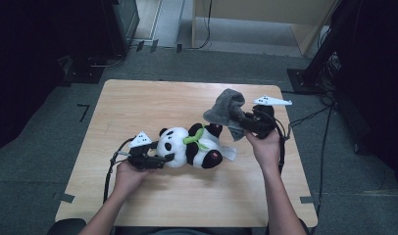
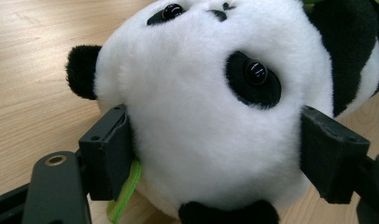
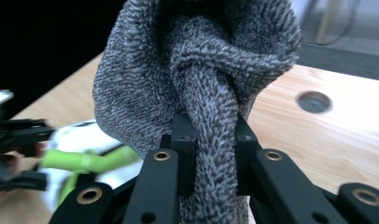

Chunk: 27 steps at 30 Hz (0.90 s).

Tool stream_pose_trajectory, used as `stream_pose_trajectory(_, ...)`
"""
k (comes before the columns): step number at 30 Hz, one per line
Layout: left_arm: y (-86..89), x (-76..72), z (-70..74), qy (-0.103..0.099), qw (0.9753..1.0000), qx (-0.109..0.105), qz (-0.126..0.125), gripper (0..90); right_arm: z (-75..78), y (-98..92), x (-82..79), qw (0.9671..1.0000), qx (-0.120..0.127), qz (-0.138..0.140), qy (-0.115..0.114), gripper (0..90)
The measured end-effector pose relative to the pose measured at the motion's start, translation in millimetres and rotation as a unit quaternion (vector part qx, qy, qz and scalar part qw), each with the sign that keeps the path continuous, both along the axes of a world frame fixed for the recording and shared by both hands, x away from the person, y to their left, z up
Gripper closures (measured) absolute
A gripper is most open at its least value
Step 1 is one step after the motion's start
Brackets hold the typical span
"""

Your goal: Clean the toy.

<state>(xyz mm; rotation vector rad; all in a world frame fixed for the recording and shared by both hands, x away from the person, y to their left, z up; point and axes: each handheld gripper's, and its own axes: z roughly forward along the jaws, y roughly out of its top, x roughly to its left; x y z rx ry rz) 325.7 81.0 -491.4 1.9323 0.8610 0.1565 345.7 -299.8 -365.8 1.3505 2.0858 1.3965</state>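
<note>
Plush panda, black-and-white with green scarf, lying on its back mid-table; grey terry cloth, bunched, lifted above its feet.

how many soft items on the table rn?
2. Panda lies mid-table, head clamped in the left gripper. Grey towel is held up at the right, pinched in the right gripper. Nothing seems hidden.

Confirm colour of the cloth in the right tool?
Grey, a looped terry weave; the cloth shows best in the right gripper view, pinched in the right tool.
</note>
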Motion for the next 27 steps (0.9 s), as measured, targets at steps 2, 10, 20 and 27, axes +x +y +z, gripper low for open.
stream_pose_trajectory(2, -0.2, -0.1, -0.1, 0.0, 1.0, -0.001, 0.001, 20.6, 1.9, 8.9, -1.9, 0.9998, 0.004, 0.019, -0.004, 78.0)
stream_pose_trajectory(10, -0.8, -0.2, 0.8, 0.004, 1.0, 0.002, 0.004, 21.0, -13.1, 54.6, -4.1, 0.9938, -0.003, 0.11, 0.014, 78.2)
stream_pose_trajectory(20, -1.3, 0.7, 1.2, 0.012, 0.9999, 0.008, 0.005, 22.4, -51.9, 71.4, 2.9, 0.988, -0.024, 0.137, 0.068, 78.4)
stream_pose_trajectory(27, -3.4, -1.1, 2.4, 0.007, 0.9998, 0.02, 0.0, 22.5, -65.4, 55.0, -2.5, 0.9895, -0.01, 0.123, 0.075, 78.6)
